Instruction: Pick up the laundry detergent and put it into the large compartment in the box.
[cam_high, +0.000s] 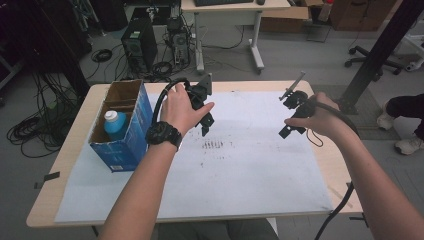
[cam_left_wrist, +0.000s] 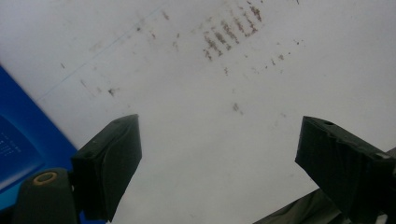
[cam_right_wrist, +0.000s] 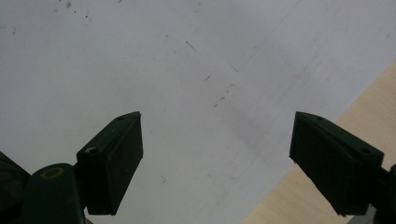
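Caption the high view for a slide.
Both hands hold open grippers, left gripper and right gripper, above the white sheet beside a blue box.

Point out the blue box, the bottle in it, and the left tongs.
blue box (cam_high: 134, 131), high view, on its blue side wall.
bottle (cam_high: 115, 122), high view, on its body below the white cap.
left tongs (cam_left_wrist: 219, 158), left gripper view, midway between the open jaws.

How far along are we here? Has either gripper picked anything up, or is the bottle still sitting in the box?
Nothing looks done. The blue bottle stands in the blue cardboard box at the table's left. In hand: nothing; the left gripper and right gripper are both open and empty, held over the white sheet. Left to do: probably reaching to the box and gripping the bottle.
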